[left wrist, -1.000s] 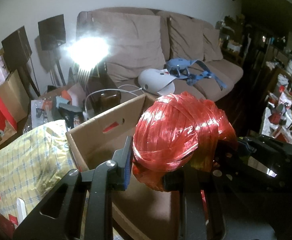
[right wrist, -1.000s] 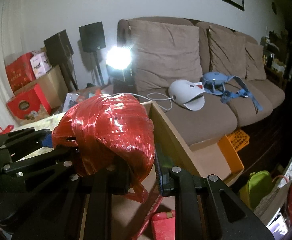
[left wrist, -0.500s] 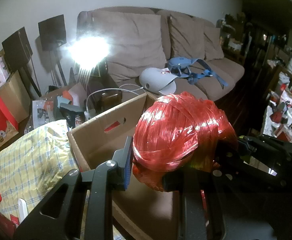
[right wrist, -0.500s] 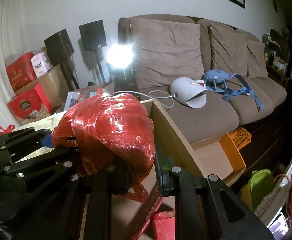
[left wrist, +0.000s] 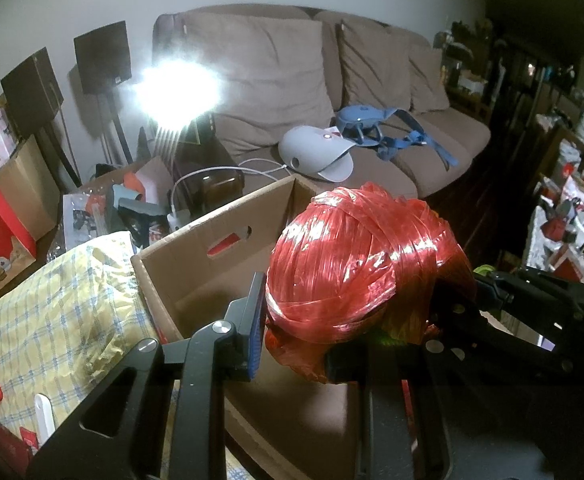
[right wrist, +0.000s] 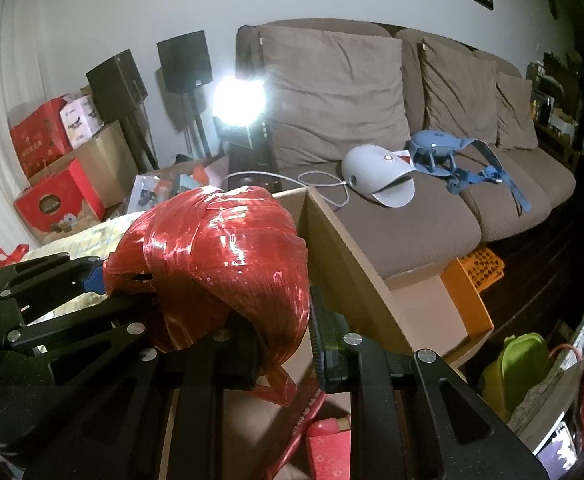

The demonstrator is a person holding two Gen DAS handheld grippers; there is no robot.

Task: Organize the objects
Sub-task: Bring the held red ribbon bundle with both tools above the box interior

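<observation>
Nearest in both wrist views is a glossy red ball of wound plastic raffia twine [left wrist: 356, 268], pinched from two sides. The left gripper [left wrist: 292, 336] is closed on its lower left flank, blue pad pressed into the strands at about 9 o'clock of the ball. The right gripper [right wrist: 284, 344] clamps the opposite flank, its green-tinted pad against the ball at about 4 o'clock in its own view. Each tool also shows in the other's picture, so both bear the load together.

Just beyond and beneath the ball stands an open brown cardboard box [left wrist: 212, 248] with a slot handle in its far wall; the ball hangs above its mouth, not yet inside. A small red packet [right wrist: 328, 444] lies low at 6 o'clock in the right view, apparently in the box. At 8 o'clock in the left view a yellow checked cloth bundle [left wrist: 52, 320] sits just beside the box.

Farther off, at 12 o'clock, a brown fabric sofa [right wrist: 412, 216] carries a white rounded device [right wrist: 376, 176] and a blue strapped gadget [right wrist: 440, 148].

The step in hand appears to be carrying the ball to the box. The next move likely calls for lowering both tools evenly, then parting the jaws together so the ball does not roll out.
</observation>
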